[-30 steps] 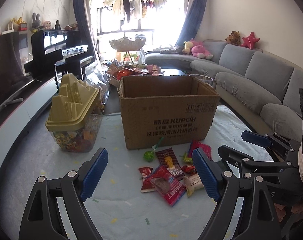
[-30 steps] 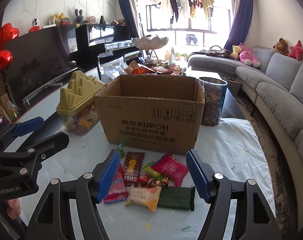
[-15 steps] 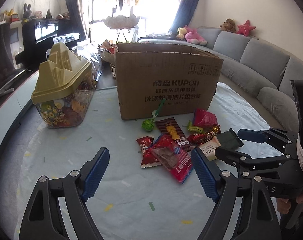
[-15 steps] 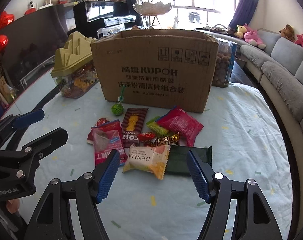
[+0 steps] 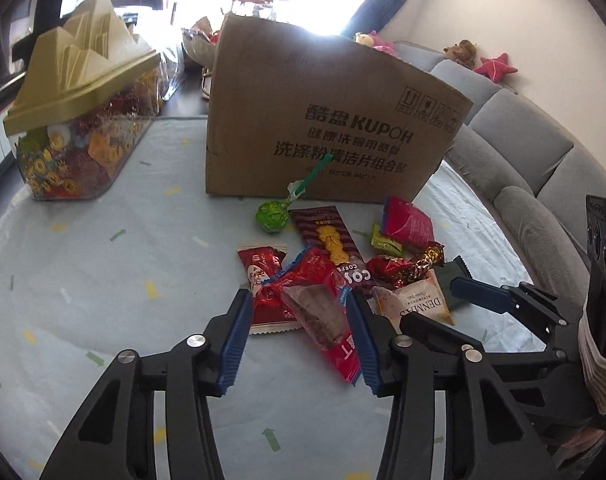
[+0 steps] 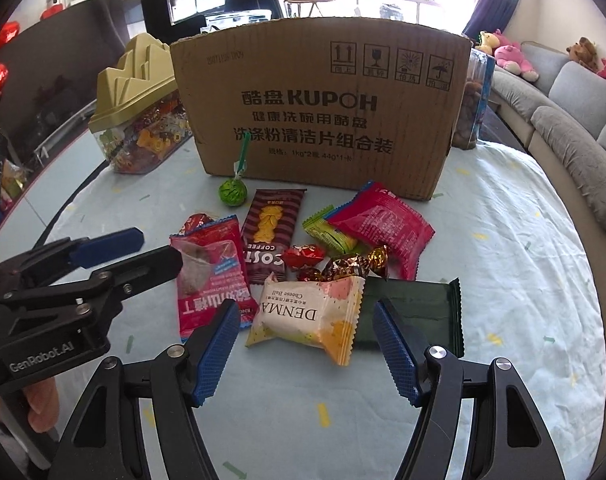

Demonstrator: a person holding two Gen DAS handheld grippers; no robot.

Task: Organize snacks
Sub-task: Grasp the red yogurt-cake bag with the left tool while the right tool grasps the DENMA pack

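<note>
My left gripper (image 5: 299,300) is low over the snack pile, its jaws closing around a red packet with a clear window (image 5: 319,312); the pads look close to its edges, without a firm squeeze. My right gripper (image 6: 305,316) stands open around the pale DENMA packet (image 6: 303,312), which lies flat on the cloth, pads apart from it. Behind these lie a brown coffee-biscuit packet (image 6: 271,232), a green lollipop (image 6: 233,192), a pink-red packet (image 6: 383,224), foil candies (image 6: 343,264) and a dark green packet (image 6: 415,308). An open cardboard box (image 6: 315,100) stands behind the pile.
A clear candy jar with a gold peaked lid (image 5: 79,92) stands left of the box. Another jar (image 6: 471,104) peeks out behind the box's right side. A grey sofa (image 5: 535,184) curves along the right. The pale tablecloth (image 5: 103,264) spreads to the left.
Both grippers have come down and closer to the snack pile. The left jaws have narrowed around the red windowed packet. The right jaws kept their width.
</note>
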